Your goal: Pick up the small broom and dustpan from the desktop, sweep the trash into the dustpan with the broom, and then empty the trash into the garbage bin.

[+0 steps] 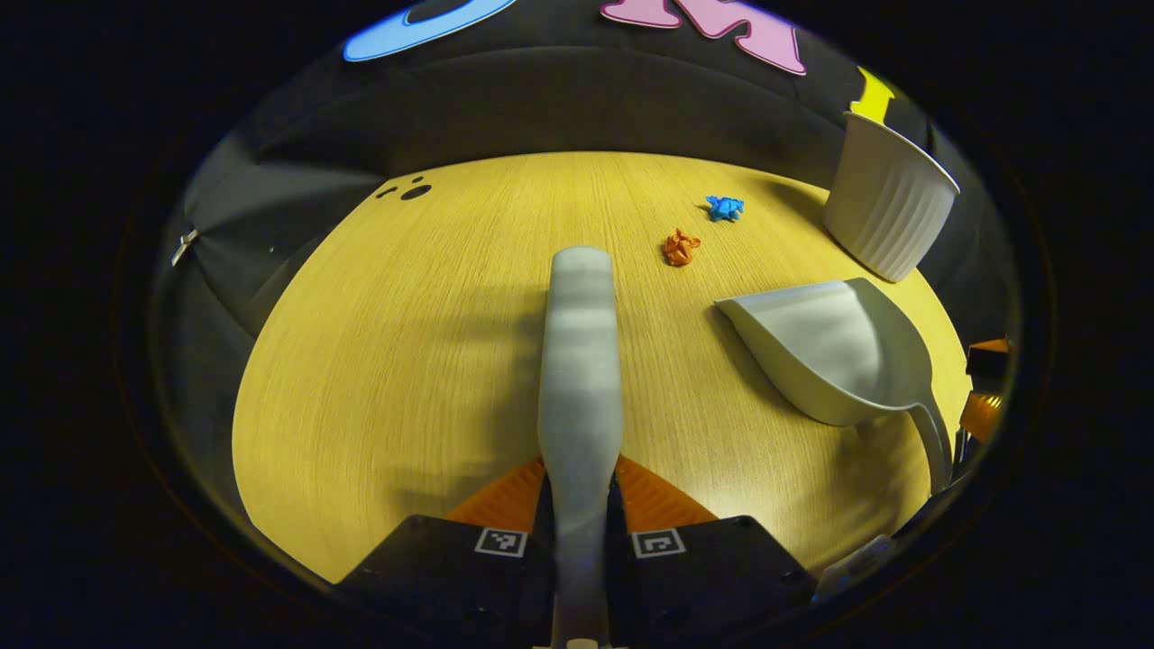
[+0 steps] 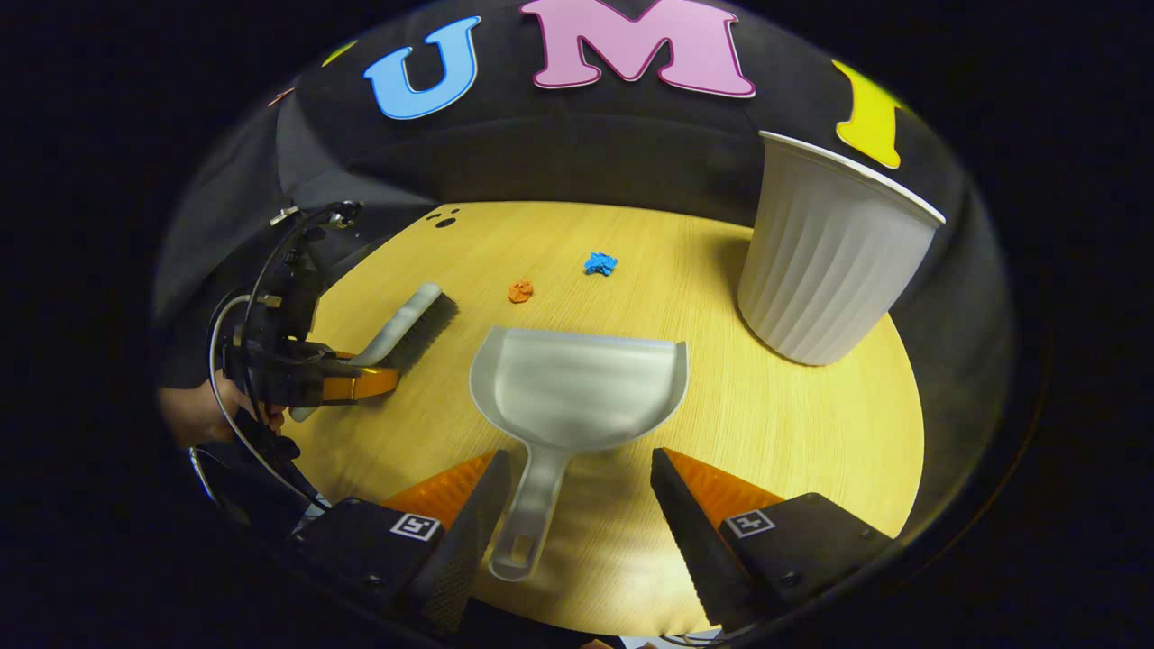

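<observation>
Wood-grain tabletop (image 2: 811, 433): left hand-held gripper (image 1: 580, 505) pinches the stiff broom (image 1: 580, 361); right hand-held gripper (image 2: 577, 514), spread, straddles the seemingly light, rigid dustpan (image 2: 577, 388) mid-tabletop, best held by its slim handle.

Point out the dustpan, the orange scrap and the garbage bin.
dustpan (image 2: 577, 388): right gripper view, on the middle of its scoop.
orange scrap (image 2: 520, 290): right gripper view, on the middle of the crumpled piece.
garbage bin (image 2: 825, 261): right gripper view, on its ribbed side wall.
</observation>
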### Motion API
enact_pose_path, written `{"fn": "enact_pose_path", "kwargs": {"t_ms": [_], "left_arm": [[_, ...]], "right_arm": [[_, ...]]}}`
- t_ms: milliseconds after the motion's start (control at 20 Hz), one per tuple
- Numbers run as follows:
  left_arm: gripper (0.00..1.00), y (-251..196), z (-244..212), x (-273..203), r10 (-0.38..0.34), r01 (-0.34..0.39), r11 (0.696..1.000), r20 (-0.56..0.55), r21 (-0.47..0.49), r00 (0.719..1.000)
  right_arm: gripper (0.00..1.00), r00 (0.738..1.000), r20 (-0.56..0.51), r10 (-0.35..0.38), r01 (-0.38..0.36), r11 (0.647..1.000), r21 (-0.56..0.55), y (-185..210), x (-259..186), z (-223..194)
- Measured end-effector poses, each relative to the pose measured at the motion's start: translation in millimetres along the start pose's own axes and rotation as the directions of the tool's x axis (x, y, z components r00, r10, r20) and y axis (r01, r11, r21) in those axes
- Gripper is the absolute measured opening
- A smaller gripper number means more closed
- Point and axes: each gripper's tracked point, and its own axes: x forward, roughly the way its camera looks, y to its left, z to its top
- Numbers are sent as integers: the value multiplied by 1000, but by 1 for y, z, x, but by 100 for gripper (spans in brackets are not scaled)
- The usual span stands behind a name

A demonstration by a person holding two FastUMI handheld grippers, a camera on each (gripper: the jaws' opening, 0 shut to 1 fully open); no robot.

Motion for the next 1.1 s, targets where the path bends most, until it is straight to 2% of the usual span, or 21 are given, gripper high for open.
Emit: {"fn": "enact_pose_path", "kwargs": {"t_ms": [250,450,550,1000,1100], "left_arm": [[28,-2,4,-25,-25,25,1000,54,-8,998],[25,-7,3,-48,-79,86,988,62,-125,995],[29,-1,4,-57,-57,65,991,76,-118,996],[27,26,-10,-79,29,-19,989,66,-148,997],[27,31,-13,-81,35,-25,988,65,-154,997]], "right_arm": [[99,999,-34,-8,9,1000,11,7,11,-8],[100,995,-95,-38,41,999,30,7,25,-22],[100,992,-121,-48,53,998,35,11,34,-29],[100,971,-210,-118,127,991,31,19,82,-56],[99,975,-185,-125,134,990,38,18,87,-51]]}}
